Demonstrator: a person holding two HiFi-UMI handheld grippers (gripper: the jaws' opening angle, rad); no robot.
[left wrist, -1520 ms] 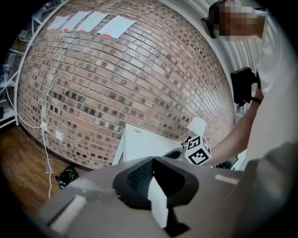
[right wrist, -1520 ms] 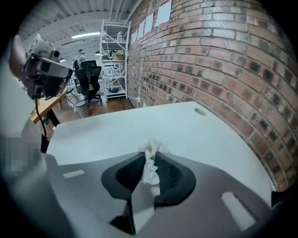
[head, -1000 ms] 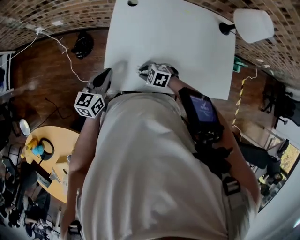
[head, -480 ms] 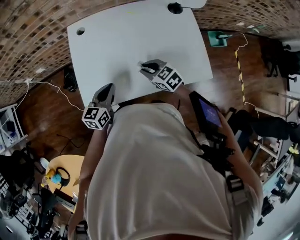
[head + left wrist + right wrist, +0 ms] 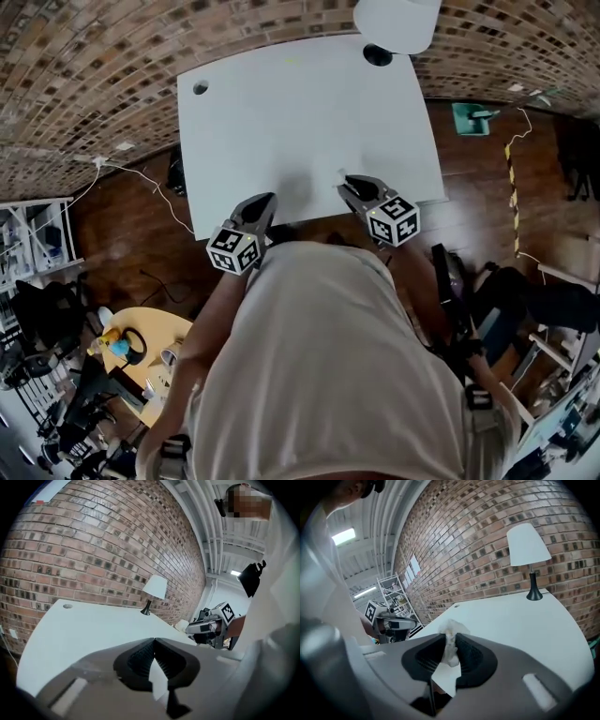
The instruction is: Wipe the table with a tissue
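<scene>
Both sets of fingers (image 5: 473, 660) are closed, the right gripper's (image 5: 352, 185) on the crumpled tissue (image 5: 450, 650), the left gripper's (image 5: 154, 640) empty, so we should lower the tissue flat onto the white counter (image 5: 300, 112).

Light is even and rather bright. In the head view the white table (image 5: 300, 122) is brightest, with a faint soft shadow at its 6 o'clock edge; the floor (image 5: 122, 234) is dark. All views bend strongly at the edges, so the brick wall (image 5: 84, 66) curves. Both gripper views have black corners and a blurred foreground. A ceiling light (image 5: 343, 536) glows at 10 o'clock in the right one.
</scene>
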